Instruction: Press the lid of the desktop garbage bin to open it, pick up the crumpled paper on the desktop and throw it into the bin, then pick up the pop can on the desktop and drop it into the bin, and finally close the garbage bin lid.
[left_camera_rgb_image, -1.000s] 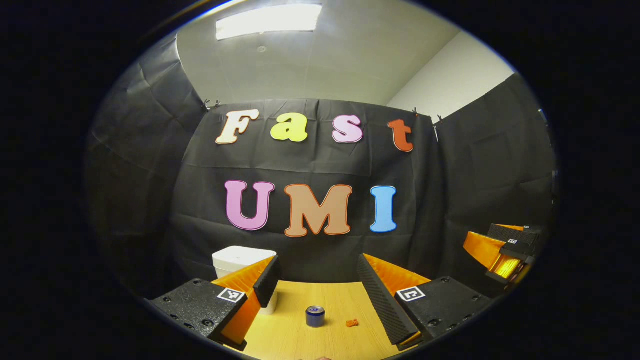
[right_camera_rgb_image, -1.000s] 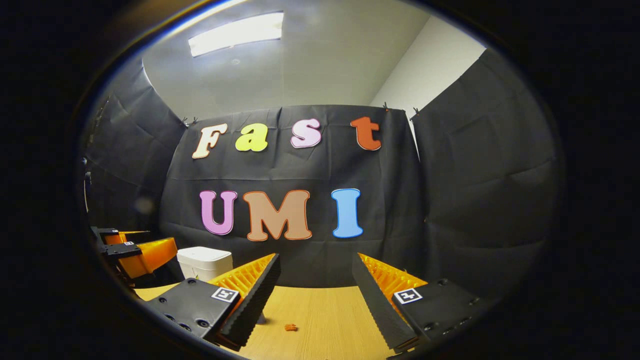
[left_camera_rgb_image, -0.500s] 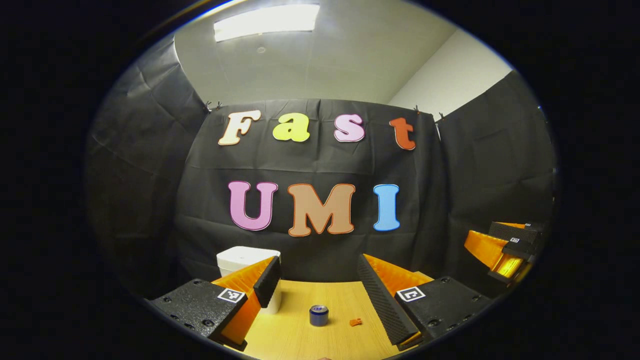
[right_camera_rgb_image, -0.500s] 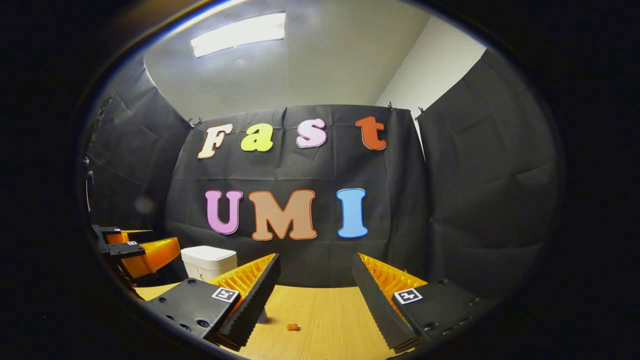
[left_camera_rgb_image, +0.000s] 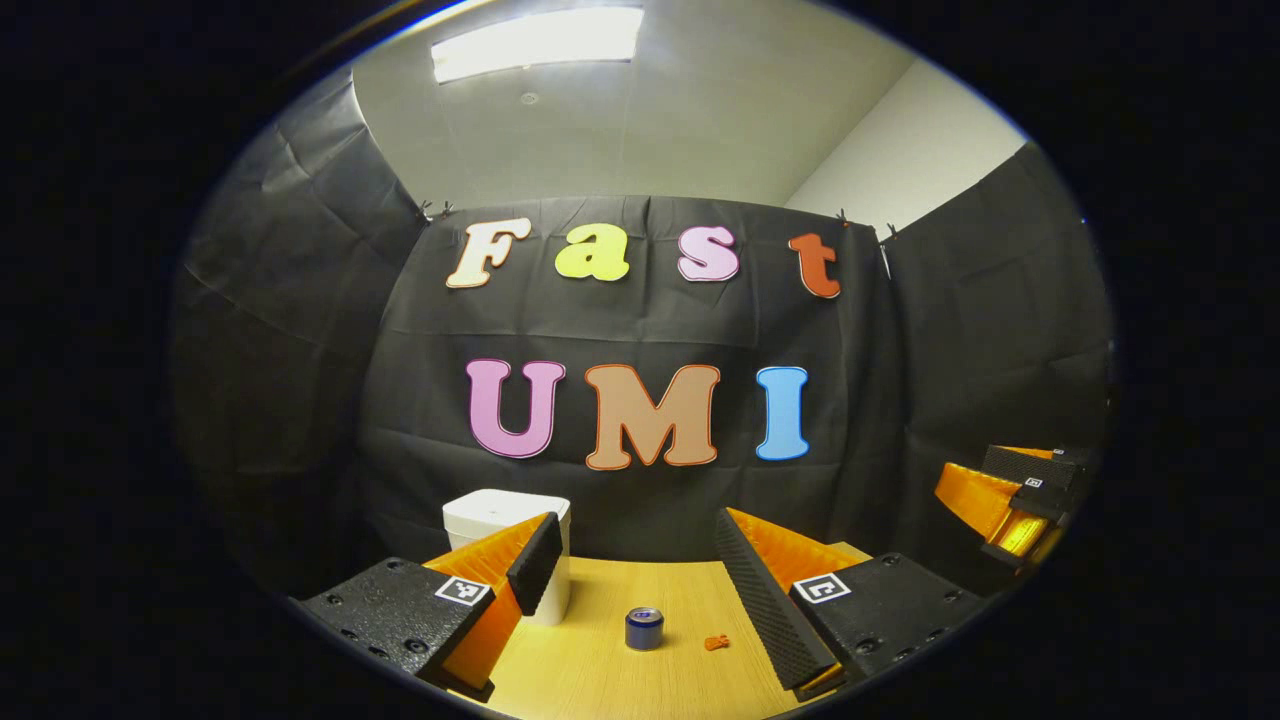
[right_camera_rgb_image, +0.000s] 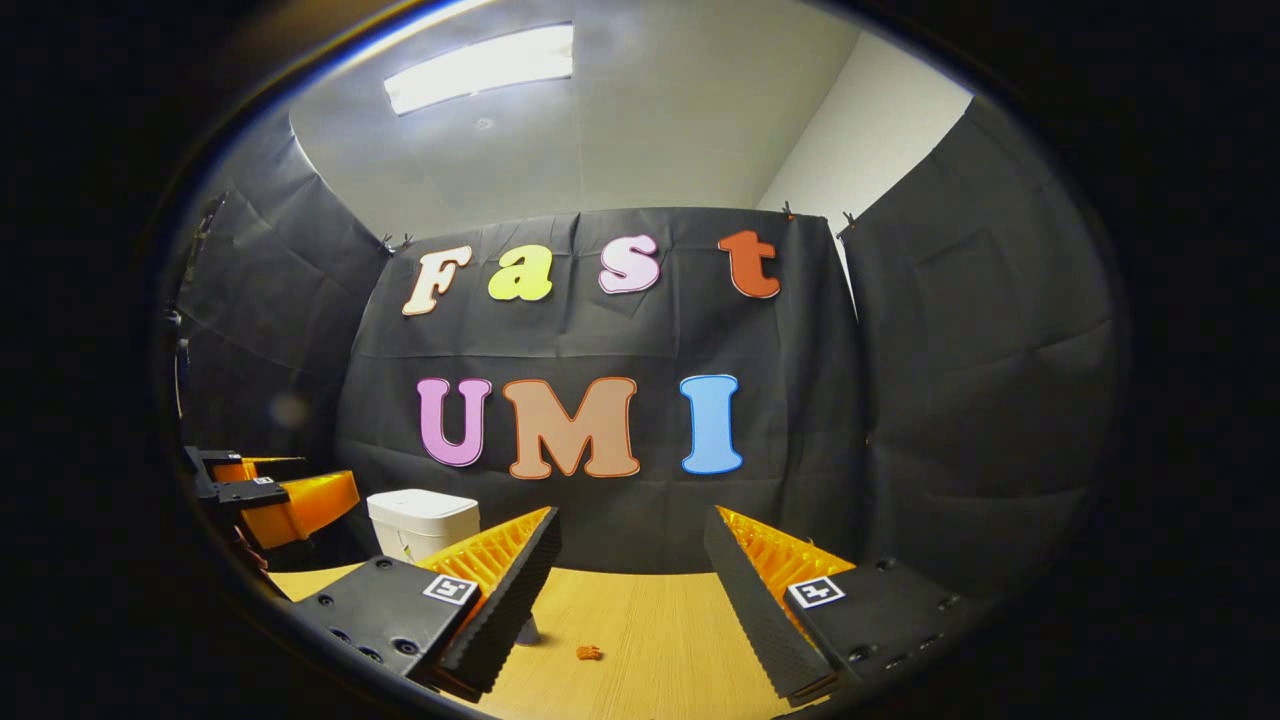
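Both grippers hang above the light wooden tabletop (left_camera_rgb_image: 600, 680) with their jaws spread wide, holding nothing. Between the left gripper (left_camera_rgb_image: 635, 555) fingers stands the small blue pop can (left_camera_rgb_image: 644, 628), upright, beside a tiny orange scrap (left_camera_rgb_image: 716, 642). The white lidded plastic bin (left_camera_rgb_image: 507, 512) sits closed at the table's far left. The right gripper (right_camera_rgb_image: 630, 560) shows the same bin (right_camera_rgb_image: 422, 520).

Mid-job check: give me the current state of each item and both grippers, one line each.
Garbage bin: upright on the table, lid shut.
Pop can: upright on the table, not held.
Small orange scrap: lying loose on the table beside the can.
Left gripper: open, holding nothing.
Right gripper: open, holding nothing.
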